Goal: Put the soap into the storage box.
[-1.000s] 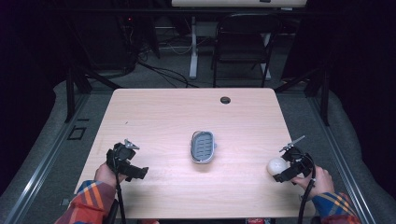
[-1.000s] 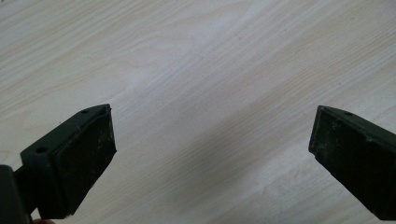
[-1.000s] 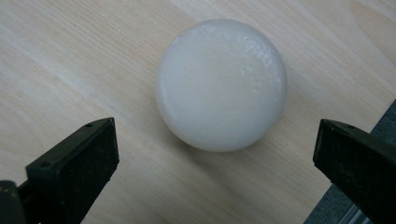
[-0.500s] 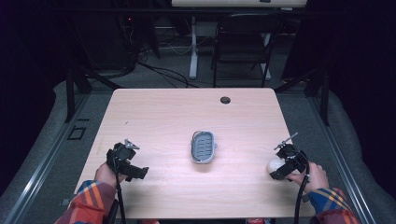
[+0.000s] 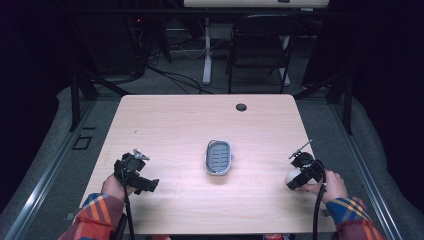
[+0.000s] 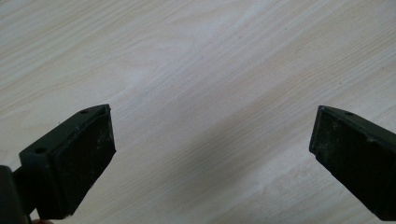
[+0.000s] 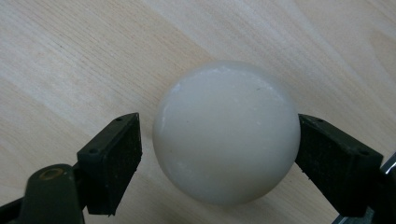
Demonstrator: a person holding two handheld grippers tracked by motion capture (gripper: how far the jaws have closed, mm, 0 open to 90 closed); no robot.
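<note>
Closing on a white ball (image 7: 226, 133) near the tabletop's (image 5: 175, 125) right edge, right gripper (image 7: 219, 154) (left pad short of contact, right pad touching), left gripper (image 6: 212, 154) jaws apart over bare wood, no legible markings.

Two hand-held black grippers, the left gripper (image 5: 134, 173) and the right gripper (image 5: 303, 170), each with flat rectangular pads (image 6: 84, 161) on screwed brackets. Black cables trail back along orange, blue and red plaid sleeves (image 5: 97, 216).

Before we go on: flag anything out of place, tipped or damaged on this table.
Nothing stands out. The grey soap dish sits flat mid-table, and the white rounded soap looks whole between the jaws of the right gripper, which have just been closing.
</note>
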